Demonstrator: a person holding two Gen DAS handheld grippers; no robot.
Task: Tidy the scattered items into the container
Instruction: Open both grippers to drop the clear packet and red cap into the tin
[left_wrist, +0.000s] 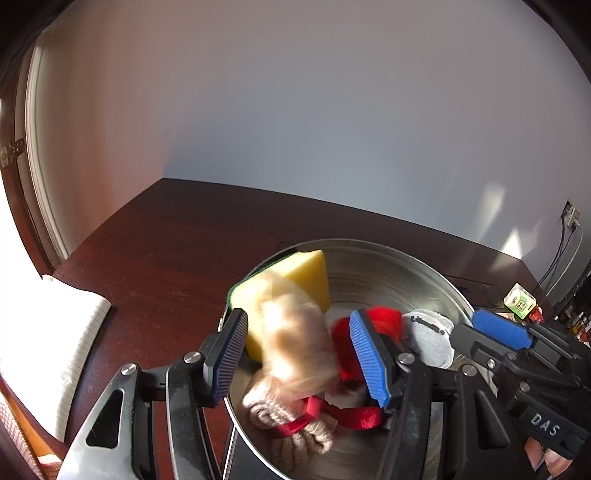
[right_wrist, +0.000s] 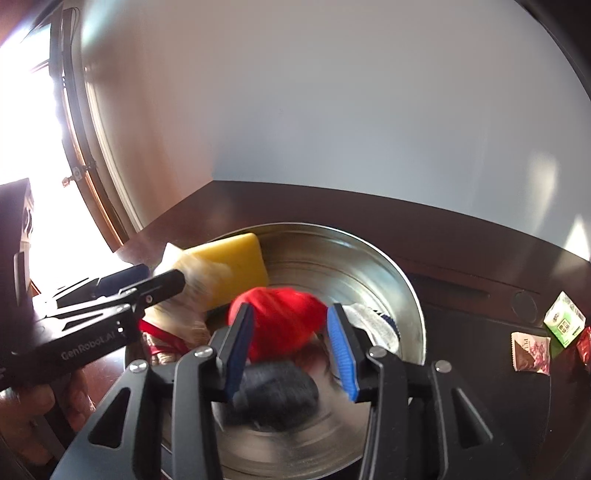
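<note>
**Soft goods over the bowl, packets waiting at three o'clock**

I have both claws above the round stainless-steel bowl (right_wrist: 402, 295) on the dark wooden table (left_wrist: 155, 258). My left gripper (left_wrist: 299, 354) stands with its jaws apart around a blurred beige knitted glove (left_wrist: 295, 343); I cannot tell whether the pads touch it, and the blur suggests it may be falling free. A second beige knit piece, tied with a red webbing strap (left_wrist: 332, 413), lies in the bowl at six o'clock in the left view. The yellow sponge block (right_wrist: 232, 262) leans on the rim at eleven o'clock in the right view.

My right gripper (right_wrist: 291, 343) is also spread wide, with a red knitted cloth (right_wrist: 284, 317) between its blue ribbed pads (right_wrist: 341, 350) but not visibly squeezed. Below it sits a dark woollen bundle (right_wrist: 277, 391), and a white and grey sock (right_wrist: 373, 325) lies at two o'clock.

Everything here I judge light, limp and compressible: it will sag and drape, so I would pinch deep into a bunched fold, not an edge. The strap could snag a finger.

Outside the bowl, at three o'clock, remain a small green and white carton (right_wrist: 565, 317), a brown and pink snack packet (right_wrist: 530, 352) and a red wrapper (right_wrist: 583, 347). Those look light too; the carton is stiffish, best taken across its flat faces, while the packets are probably slippery and want a grip at the seam.
</note>
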